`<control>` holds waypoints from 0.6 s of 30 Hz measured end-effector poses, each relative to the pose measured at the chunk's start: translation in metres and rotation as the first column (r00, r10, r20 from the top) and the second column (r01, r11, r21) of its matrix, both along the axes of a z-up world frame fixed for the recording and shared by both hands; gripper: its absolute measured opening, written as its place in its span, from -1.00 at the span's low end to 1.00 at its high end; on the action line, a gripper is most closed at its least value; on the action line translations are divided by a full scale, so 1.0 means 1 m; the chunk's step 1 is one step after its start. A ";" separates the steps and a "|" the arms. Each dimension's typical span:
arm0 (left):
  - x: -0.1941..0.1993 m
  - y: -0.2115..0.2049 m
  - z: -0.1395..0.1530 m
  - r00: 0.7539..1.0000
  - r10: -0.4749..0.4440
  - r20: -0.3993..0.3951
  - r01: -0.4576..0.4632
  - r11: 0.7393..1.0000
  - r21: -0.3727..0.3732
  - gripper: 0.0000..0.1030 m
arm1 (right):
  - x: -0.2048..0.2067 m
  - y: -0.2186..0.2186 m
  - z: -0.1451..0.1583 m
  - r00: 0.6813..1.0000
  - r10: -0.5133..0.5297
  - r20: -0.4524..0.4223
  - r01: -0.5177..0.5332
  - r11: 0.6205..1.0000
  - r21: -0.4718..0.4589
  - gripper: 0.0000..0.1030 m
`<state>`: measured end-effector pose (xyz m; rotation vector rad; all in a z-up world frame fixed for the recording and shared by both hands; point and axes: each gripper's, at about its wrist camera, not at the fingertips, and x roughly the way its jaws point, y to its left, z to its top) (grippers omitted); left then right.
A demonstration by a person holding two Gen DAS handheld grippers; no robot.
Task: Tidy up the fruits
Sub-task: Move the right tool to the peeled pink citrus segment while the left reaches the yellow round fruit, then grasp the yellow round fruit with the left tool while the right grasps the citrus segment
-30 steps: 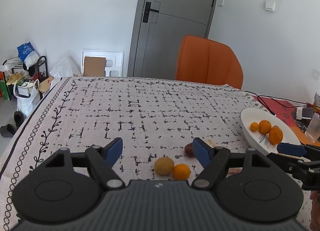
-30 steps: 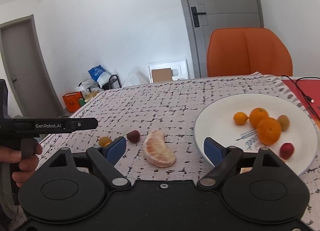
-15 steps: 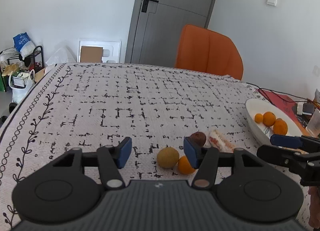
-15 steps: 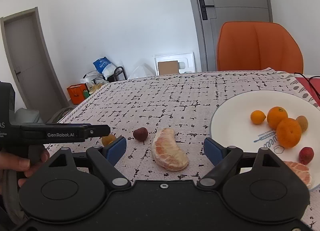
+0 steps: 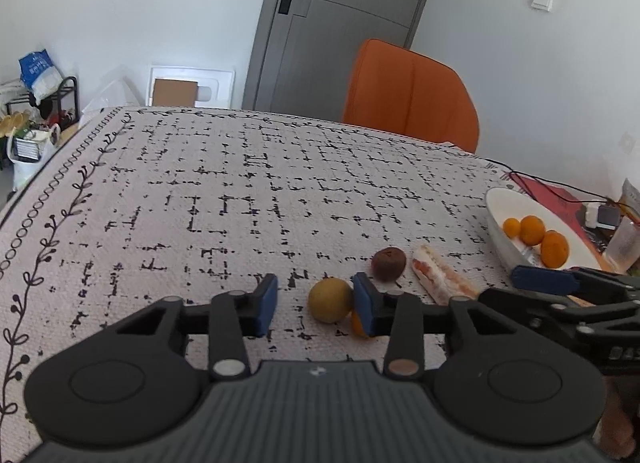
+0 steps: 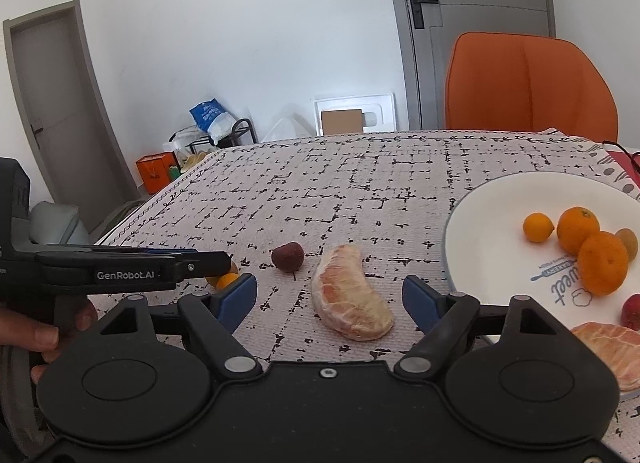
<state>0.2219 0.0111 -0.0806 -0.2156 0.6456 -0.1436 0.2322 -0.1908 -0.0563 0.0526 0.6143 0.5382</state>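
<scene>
My left gripper [image 5: 314, 303] is open, its jaws narrowed, low over the cloth. A yellow-brown round fruit [image 5: 330, 299] lies between its fingers, against the right pad. A small orange [image 5: 357, 323] sits half hidden behind that pad. A dark red fruit [image 5: 388, 263] and a peeled pomelo segment [image 5: 440, 278] lie just beyond. My right gripper [image 6: 330, 297] is open and empty, with the pomelo segment [image 6: 350, 299] lying between its fingers. The white plate [image 6: 488, 239] at right holds several oranges, a red fruit and another pomelo segment.
An orange chair [image 5: 412, 95] stands at the table's far edge. A red mat with cables [image 5: 560, 195] and a glass [image 5: 624, 247] lie beyond the plate. The patterned cloth [image 5: 240, 191] covers the table.
My left gripper has moved forward and lower so the yellow-brown fruit lies between its fingers, and its jaws have narrowed. My right gripper has moved closer around the pomelo segment.
</scene>
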 end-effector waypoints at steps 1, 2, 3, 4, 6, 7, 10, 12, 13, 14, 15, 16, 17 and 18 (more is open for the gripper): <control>-0.001 0.000 0.000 1.000 -0.011 0.000 0.011 1.000 -0.009 -0.51 | 0.001 0.001 0.000 1.000 0.003 -0.002 -0.003 1.000 -0.004 0.46; -0.002 0.000 0.001 1.000 -0.025 0.001 0.025 1.000 -0.018 -0.59 | 0.002 0.003 -0.001 1.000 0.005 -0.003 -0.005 1.000 -0.010 0.45; -0.003 0.000 0.002 1.000 -0.028 -0.002 0.028 0.999 -0.018 -0.59 | 0.002 0.005 -0.001 1.000 0.004 -0.001 -0.004 1.000 -0.017 0.44; -0.004 0.000 0.003 1.000 -0.025 -0.003 0.025 1.000 -0.018 -0.60 | 0.003 0.006 -0.002 1.000 0.004 -0.001 -0.004 1.000 -0.026 0.41; -0.008 0.003 0.003 1.000 -0.018 -0.007 0.018 0.999 -0.029 -0.61 | 0.006 0.010 -0.003 1.000 0.004 -0.005 -0.004 0.999 -0.037 0.34; -0.010 0.005 0.003 1.000 -0.011 -0.006 0.011 0.999 -0.030 -0.61 | 0.006 0.010 -0.003 1.000 0.004 -0.007 -0.004 0.999 -0.040 0.32; -0.016 0.011 0.005 1.000 0.007 -0.004 -0.007 1.000 -0.024 -0.61 | 0.008 0.014 -0.004 1.000 0.005 -0.004 -0.005 0.998 -0.058 0.31; -0.020 0.016 0.006 1.000 0.021 -0.002 -0.021 0.999 -0.025 -0.61 | 0.008 0.016 -0.005 1.000 0.003 -0.003 -0.004 0.998 -0.065 0.27; -0.023 0.018 0.007 1.000 0.029 -0.001 -0.029 0.999 -0.025 -0.61 | 0.009 0.017 -0.006 1.000 0.000 -0.004 0.000 0.998 -0.067 0.24; -0.024 0.020 0.008 0.999 0.035 0.000 -0.035 0.999 -0.024 -0.61 | 0.009 0.017 -0.007 1.000 -0.008 -0.005 0.007 0.998 -0.070 0.16; -0.026 0.022 0.009 0.999 0.040 0.000 -0.040 0.999 -0.024 -0.61 | 0.010 0.018 -0.008 1.000 -0.014 -0.008 0.014 0.997 -0.076 0.11; -0.028 0.023 0.009 0.999 0.044 0.001 -0.044 0.999 -0.022 -0.61 | 0.009 0.019 -0.009 1.000 -0.016 -0.011 0.015 0.996 -0.082 0.05; -0.030 0.024 0.010 0.999 0.048 0.001 -0.048 0.999 -0.019 -0.61 | 0.009 0.019 -0.010 1.000 -0.018 -0.016 0.016 0.996 -0.083 0.04; -0.032 0.025 0.010 0.999 0.052 0.000 -0.052 0.999 -0.016 -0.61 | 0.008 0.019 -0.011 1.000 -0.021 -0.012 0.020 0.996 -0.086 0.02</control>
